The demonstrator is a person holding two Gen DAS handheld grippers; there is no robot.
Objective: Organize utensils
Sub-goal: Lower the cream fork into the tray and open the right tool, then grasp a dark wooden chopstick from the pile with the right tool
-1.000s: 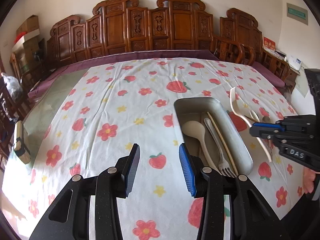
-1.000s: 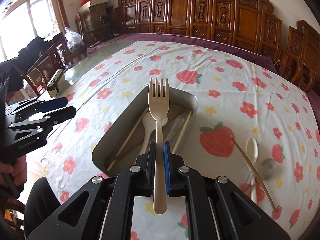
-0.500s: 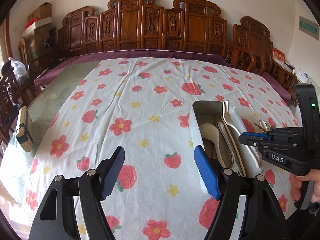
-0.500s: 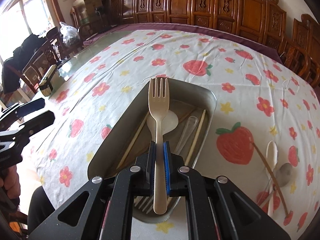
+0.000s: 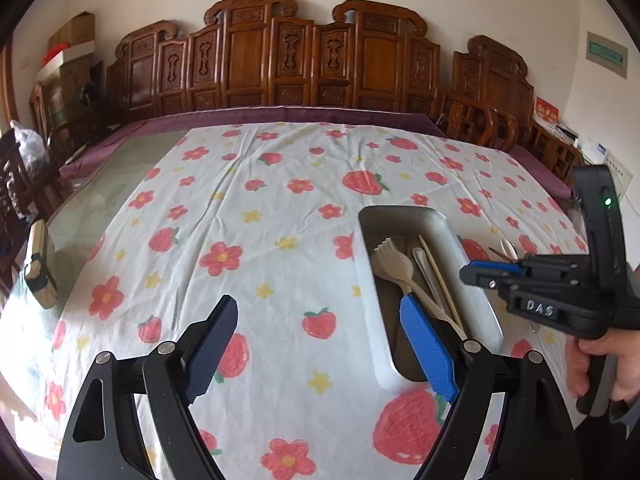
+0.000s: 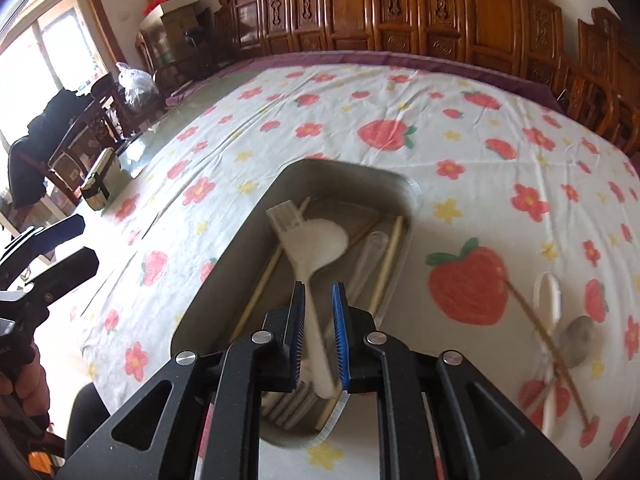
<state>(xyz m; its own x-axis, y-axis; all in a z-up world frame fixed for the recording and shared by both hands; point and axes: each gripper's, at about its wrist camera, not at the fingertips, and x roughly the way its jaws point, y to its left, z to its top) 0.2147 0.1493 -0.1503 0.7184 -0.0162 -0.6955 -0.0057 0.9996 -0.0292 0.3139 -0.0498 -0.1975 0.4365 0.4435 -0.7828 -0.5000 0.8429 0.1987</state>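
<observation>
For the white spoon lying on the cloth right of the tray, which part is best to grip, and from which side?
Probably the bare handle of the white spoon, just below its bowl, taken from above with the fingers across it. It lies flat, and lower down the brown chopstick crosses it beside the grey spoon.

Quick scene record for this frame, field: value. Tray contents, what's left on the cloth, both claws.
tray: metal, on the flowered cloth
in tray: cream fork, cream spoon, clear spoon, chopsticks
on cloth: chopstick, white spoon, grey spoon, right of tray
right claw: jaws just opened, fork handle loose between pads, fork blurred, dropping into tray
left claw: jaws just widened, empty, over cloth beside tray
</observation>
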